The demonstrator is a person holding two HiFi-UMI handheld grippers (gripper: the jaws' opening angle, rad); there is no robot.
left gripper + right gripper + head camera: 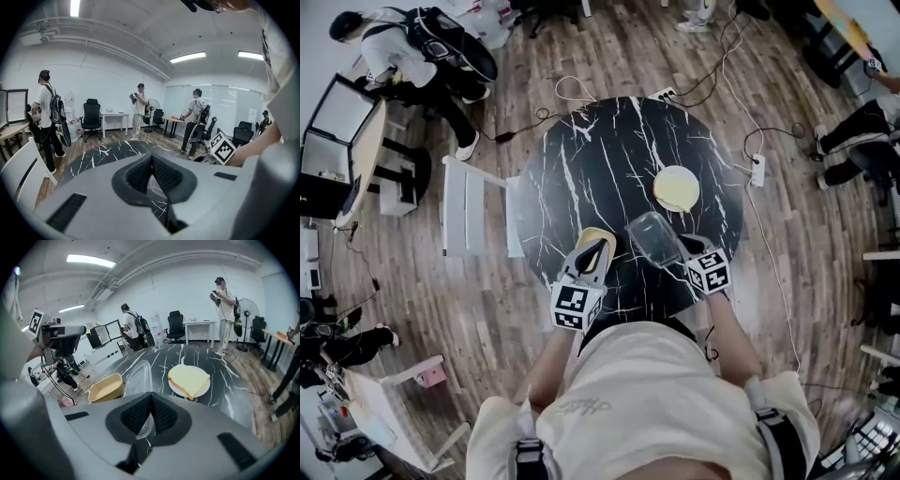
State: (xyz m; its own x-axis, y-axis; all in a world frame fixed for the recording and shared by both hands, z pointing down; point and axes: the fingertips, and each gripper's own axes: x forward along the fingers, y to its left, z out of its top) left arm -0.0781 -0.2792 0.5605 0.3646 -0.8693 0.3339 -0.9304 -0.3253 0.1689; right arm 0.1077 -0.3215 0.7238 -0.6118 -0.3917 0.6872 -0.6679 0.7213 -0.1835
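**Desk:** What do you have on your feeds, biggest thing first?

**Operator:** One round black marble table (581, 159), with one white chair (469, 206) just beside its left edge. Four loose things are on or over the tabletop, and I'm driving two grippers.

**Desk:** Go through the four.

**Operator:** One yellow tub (592, 234), open side up, at the near edge of the table. One clear lid (654, 236) is right of it, tilted up on its edge. Further out there's one white plate (676, 170), and on it lies one slice of bread (676, 187). In the right gripper view the lid (137, 376) stands between the tub (105, 389) and the plate (174, 388), apart from both.

**Desk:** Is the lid's far end on the table?

**Operator:** I can't tell from here.

**Desk:** And the grippers?

**Operator:** My right gripper (150, 397) has its jaws clamped on the near rim of the clear lid, and the thin plastic shows pinched between the pads. My left gripper (151, 157) has its jaws pressed together at the tips with nothing caught in them, and I see only marble through the gap below. In the head view, the left gripper (600, 247) sits over the near end of the yellow tub. The right gripper (680, 248) is at the lid's near side.
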